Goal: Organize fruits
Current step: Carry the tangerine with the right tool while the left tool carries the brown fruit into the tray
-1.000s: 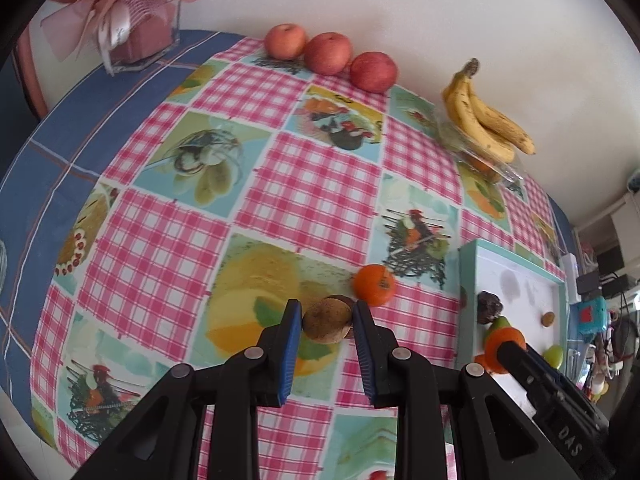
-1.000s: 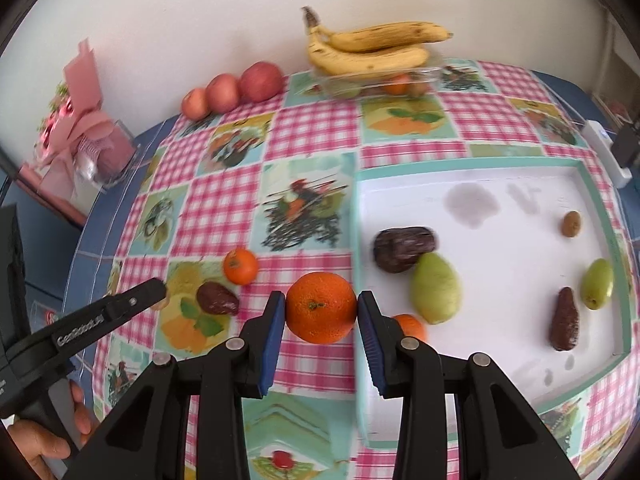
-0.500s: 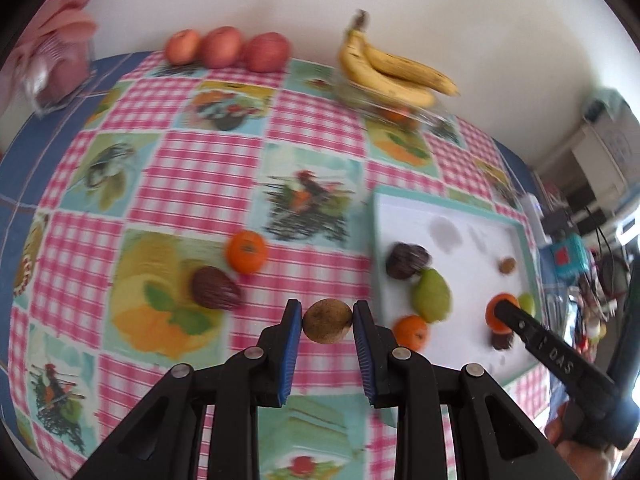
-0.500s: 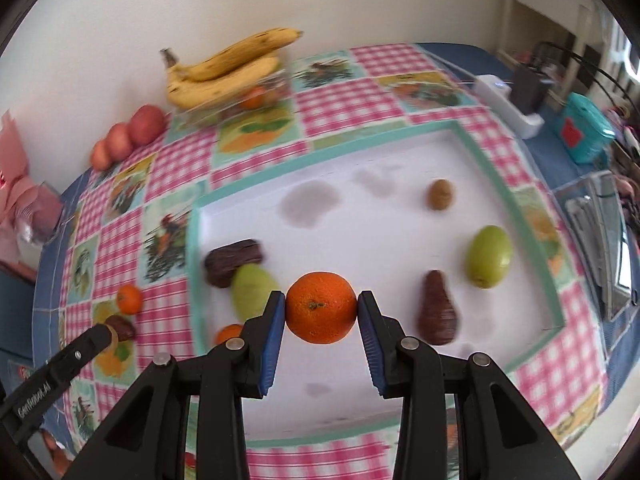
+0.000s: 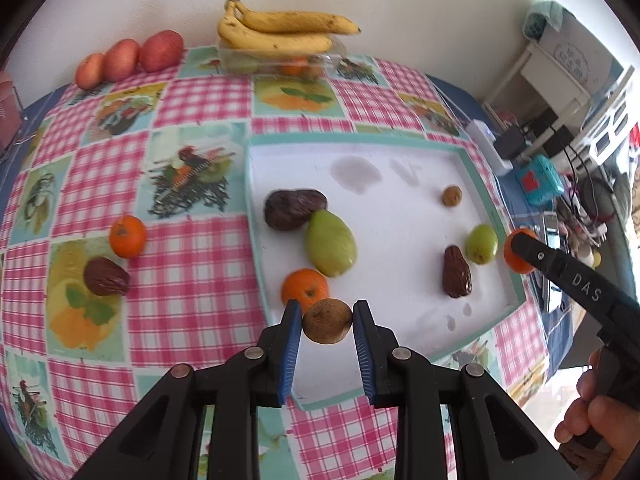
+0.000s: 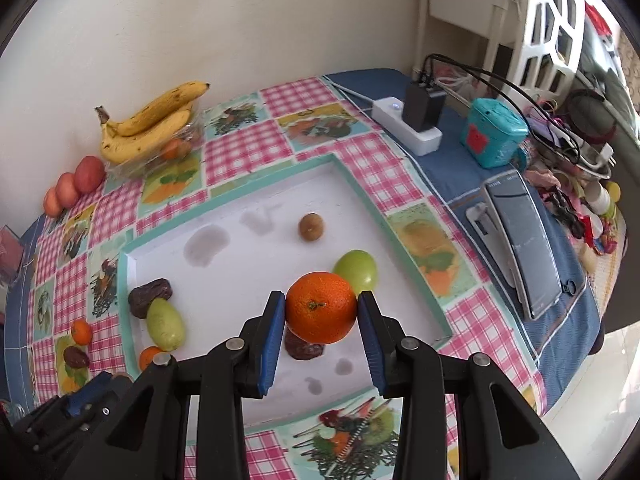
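My left gripper [image 5: 327, 320] is shut on a brown kiwi [image 5: 327, 326], held above the near left corner of the white tray [image 5: 400, 168]. My right gripper [image 6: 322, 312] is shut on an orange [image 6: 321, 307] over the tray's right part [image 6: 240, 192]; it also shows at the tray's right rim in the left wrist view, the orange [image 5: 516, 256] half hidden by a finger. In the tray lie a green pear [image 5: 330, 242], a dark fruit [image 5: 294, 209], a small orange [image 5: 305, 289], a brown date-like fruit [image 5: 456, 272], a green fruit [image 5: 481, 243] and a small kiwi [image 5: 452, 196].
On the checked tablecloth left of the tray lie a tangerine [image 5: 127, 236] and a dark fruit [image 5: 106, 277]. Bananas [image 5: 280, 30] on a clear box and three red apples [image 5: 128, 56] line the wall. A power strip [image 6: 408, 126], teal box [image 6: 494, 136] and tablet [image 6: 520, 240] stand right.
Both grippers swung right from the tablecloth to the tray, each still holding its fruit. The right gripper with the orange now sits over the tray's right side.
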Motion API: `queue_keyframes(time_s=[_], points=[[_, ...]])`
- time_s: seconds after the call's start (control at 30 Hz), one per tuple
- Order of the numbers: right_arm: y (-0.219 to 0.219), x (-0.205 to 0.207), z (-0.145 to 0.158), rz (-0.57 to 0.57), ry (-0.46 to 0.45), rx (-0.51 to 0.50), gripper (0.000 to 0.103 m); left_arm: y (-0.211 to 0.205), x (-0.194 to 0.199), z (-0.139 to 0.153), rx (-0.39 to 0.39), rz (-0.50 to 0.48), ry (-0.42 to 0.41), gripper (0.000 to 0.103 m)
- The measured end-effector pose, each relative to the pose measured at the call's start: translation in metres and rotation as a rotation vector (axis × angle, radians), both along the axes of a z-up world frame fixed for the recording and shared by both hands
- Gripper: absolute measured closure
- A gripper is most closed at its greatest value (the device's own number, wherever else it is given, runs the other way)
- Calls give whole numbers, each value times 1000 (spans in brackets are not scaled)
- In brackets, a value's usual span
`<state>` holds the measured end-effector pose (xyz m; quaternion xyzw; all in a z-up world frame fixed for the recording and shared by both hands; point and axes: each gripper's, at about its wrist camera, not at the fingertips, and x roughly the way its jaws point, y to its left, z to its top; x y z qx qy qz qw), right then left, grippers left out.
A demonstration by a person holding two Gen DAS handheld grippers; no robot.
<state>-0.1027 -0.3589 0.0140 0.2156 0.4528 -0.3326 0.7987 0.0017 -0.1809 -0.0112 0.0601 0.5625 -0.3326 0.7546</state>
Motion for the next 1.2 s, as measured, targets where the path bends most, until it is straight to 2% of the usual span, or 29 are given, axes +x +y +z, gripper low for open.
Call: queue_keyframes(time_s=[0.3, 0.73, 1.2], points=[[-11, -3, -29, -43, 78, 56, 64, -16, -12, -18, 43, -49, 33, 75], [-17, -2, -58, -53, 163, 109, 64, -20, -10, -42, 98, -45, 93, 75], [-19, 0, -65, -57, 196, 113, 64, -20, -7, -56, 123, -27, 121, 75]])
